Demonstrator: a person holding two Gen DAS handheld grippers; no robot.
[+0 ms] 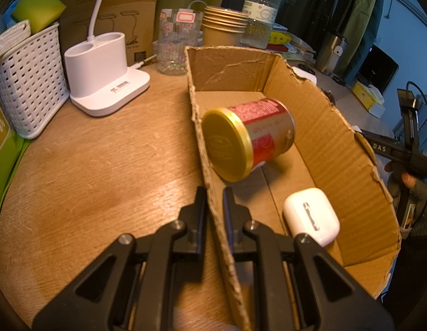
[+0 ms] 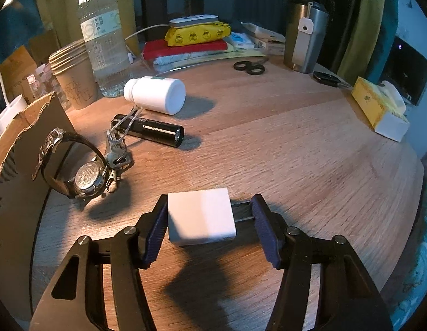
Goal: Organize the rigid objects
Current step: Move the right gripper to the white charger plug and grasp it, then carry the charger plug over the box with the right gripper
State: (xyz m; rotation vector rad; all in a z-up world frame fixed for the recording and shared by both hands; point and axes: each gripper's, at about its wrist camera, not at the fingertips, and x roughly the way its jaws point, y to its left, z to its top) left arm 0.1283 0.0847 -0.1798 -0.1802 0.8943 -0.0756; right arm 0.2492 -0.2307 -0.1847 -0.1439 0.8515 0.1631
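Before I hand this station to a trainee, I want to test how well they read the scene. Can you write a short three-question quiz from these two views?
1. True or false: the can stands upright in the cardboard box.
2. What is the left gripper clamped on?
A. the can
B. the box's wall
C. the earbud case
3. What lies between the right gripper's jaws, and do both pads press on it?

Key
1. False: it lies on its side.
2. B.
3. The white block. No: the left pad touches it, while a gap shows at the right pad.
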